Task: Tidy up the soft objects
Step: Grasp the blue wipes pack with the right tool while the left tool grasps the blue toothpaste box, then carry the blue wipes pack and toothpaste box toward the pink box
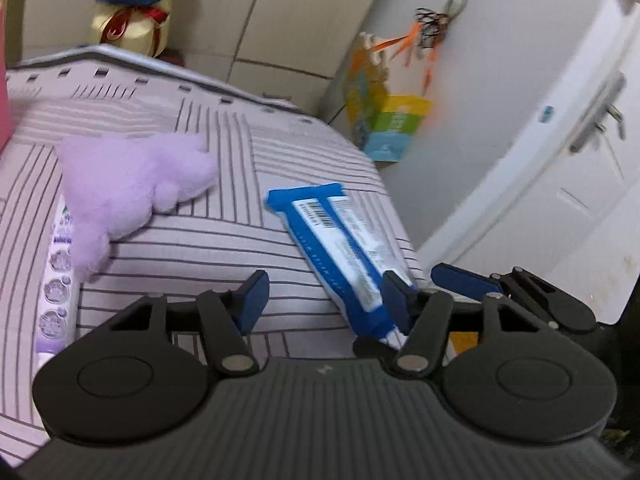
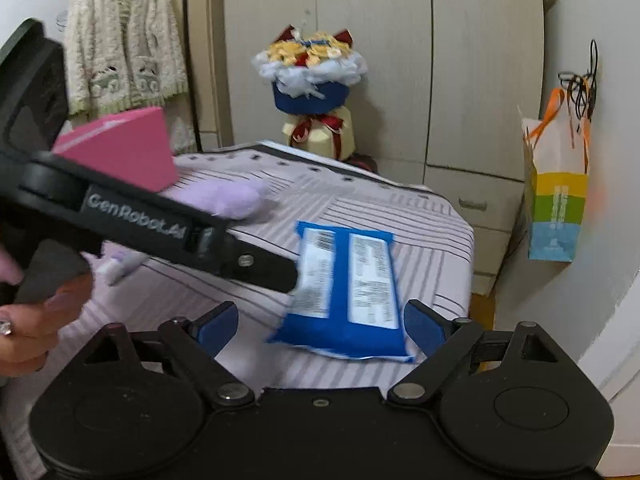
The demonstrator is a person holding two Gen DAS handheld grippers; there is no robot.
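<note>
Blue pack (image 2: 348, 292) on striped bed (image 2: 420, 216), jaws seemingly apart

Fluffy purple plush toy (image 1: 120, 196), glossy blue plastic packet (image 2: 348, 288), striped cloth bedsheet (image 1: 208, 248).

Pale beige wooden wardrobe doors (image 2: 372, 60) line the back wall — a white panelled door with metal handle (image 1: 576, 128) stands right of the striped lilac bedsheet (image 2: 360, 200).

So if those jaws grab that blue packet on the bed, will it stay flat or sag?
The blue packet will probably sag: it looks like a thin, soft wrapper with crimped ends. It seems light, barely denting the striped bedsheet. Its glossy film may be somewhat slippery, so it could slide under a push.
</note>
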